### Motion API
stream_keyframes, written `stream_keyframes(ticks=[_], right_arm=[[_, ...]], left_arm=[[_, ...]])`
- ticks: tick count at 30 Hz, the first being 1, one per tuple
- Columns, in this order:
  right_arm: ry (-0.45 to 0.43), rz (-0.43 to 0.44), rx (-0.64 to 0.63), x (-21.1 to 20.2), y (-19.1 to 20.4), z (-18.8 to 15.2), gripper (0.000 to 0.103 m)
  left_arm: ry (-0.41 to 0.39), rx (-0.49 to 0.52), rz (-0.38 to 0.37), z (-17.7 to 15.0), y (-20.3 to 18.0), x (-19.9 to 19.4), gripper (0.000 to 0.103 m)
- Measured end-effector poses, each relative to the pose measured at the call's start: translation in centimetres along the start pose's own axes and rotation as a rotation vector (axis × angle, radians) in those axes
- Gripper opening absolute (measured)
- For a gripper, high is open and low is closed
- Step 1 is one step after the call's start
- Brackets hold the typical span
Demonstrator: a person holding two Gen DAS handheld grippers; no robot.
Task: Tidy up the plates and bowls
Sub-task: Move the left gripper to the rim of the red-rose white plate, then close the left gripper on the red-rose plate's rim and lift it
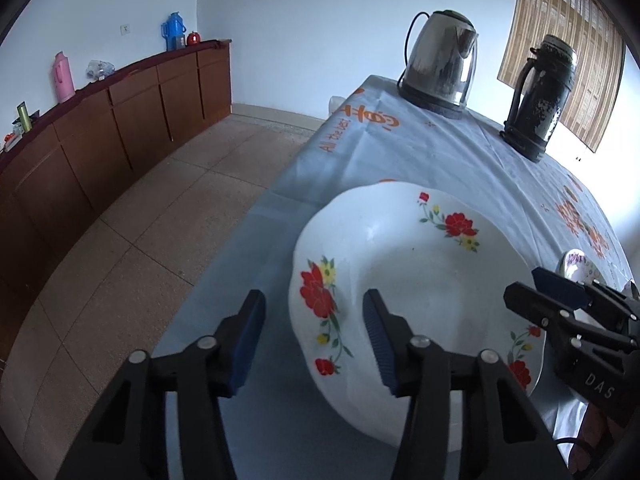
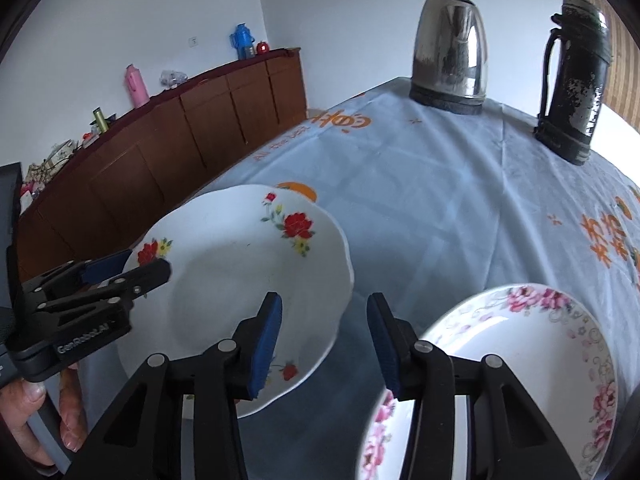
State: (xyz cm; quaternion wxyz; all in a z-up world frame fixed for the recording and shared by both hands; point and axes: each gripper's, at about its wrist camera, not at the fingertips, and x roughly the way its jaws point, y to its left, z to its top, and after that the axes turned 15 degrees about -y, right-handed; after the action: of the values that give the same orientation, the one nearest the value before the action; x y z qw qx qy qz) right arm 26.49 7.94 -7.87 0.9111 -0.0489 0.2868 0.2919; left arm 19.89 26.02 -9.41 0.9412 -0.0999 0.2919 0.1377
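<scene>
two tongs over two plates on a clothed table.
left view: left tongs spread, straddling the nine o'clock rim of the red-flower plate, pads not pressing; right tongs at three o'clock; kettle at twelve.
right view: right tongs spread over bare cloth, between that plate at ten o'clock and the pink-flower plate at four; nothing pinched.

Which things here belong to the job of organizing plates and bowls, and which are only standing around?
For the job: red-flower plate, pink-flower plate, left tool, right tool.

Only standing around: steel kettle, black thermos, pink flask, blue jug on the sideboard.
</scene>
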Motion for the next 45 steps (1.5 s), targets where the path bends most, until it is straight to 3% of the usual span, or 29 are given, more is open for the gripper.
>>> stream_keyframes(ticks=[4, 18, 26, 32, 45], right_arm=[[-0.007, -0.006, -0.019, 0.0, 0.4, -0.2, 0.036], [0.004, -0.013, -0.029, 0.7, 0.7, -0.1, 0.037], [-0.011, 0.075, 0.021, 0.2, 0.6, -0.5, 0.035], [-0.049, 0.09, 0.025, -1.1, 0.7, -0.6, 0.035], [-0.101, 0.077, 0.035, -3.3, -0.5, -0.7, 0.03]], left_arm=[[0.006, -0.001, -0.024, -0.2, -0.4, 0.3, 0.03], [0.0, -0.02, -0.02, -0.3, -0.3, 0.5, 0.03], [-0.026, -0.054, 0.036, -0.2, 0.6, 0.1, 0.029], [-0.084, -0.001, 0.071, -0.1, -0.4, -1.0, 0.029], [-0.114, -0.013, 0.046, -0.7, -1.4, -2.5, 0.03]])
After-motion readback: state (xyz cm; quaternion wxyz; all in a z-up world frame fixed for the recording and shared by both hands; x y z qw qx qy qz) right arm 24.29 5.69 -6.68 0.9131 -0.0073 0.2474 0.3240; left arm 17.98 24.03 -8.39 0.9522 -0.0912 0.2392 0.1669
